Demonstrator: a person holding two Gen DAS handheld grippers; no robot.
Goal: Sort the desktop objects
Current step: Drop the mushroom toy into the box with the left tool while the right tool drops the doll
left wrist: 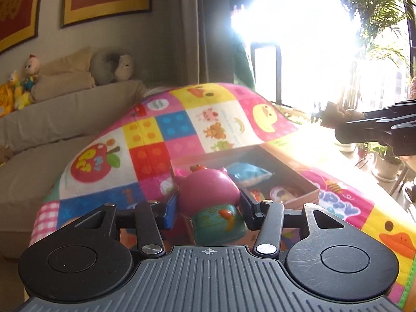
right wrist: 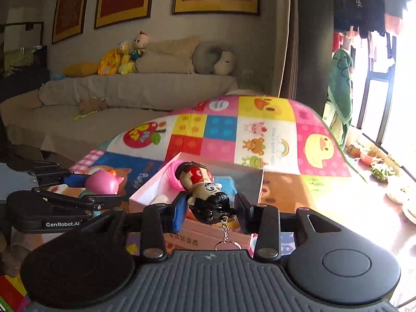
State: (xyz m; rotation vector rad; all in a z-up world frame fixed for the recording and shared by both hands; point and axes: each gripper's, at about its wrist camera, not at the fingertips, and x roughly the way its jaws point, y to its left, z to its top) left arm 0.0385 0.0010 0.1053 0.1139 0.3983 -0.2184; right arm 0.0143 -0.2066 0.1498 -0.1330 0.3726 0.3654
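Observation:
My left gripper point(left wrist: 209, 204) is shut on a pink pig figure point(left wrist: 208, 191) with a teal body, held above the near edge of an open cardboard box point(left wrist: 299, 179). The box holds a blue pouch point(left wrist: 248, 174) and other small toys. My right gripper point(right wrist: 210, 205) is shut on a doll keychain point(right wrist: 205, 195) with black hair and a red top; its chain and ring point(right wrist: 226, 241) hang down. It hovers over the pink box point(right wrist: 208, 236). The left gripper with the pig also shows in the right wrist view point(right wrist: 101, 182).
A colourful patchwork play mat point(left wrist: 208, 119) covers the table. A beige sofa point(right wrist: 117, 96) with plush toys point(right wrist: 124, 54) stands behind. Potted plants point(left wrist: 387, 161) and a bright window are at the right. The right gripper shows at the right edge of the left wrist view point(left wrist: 335, 119).

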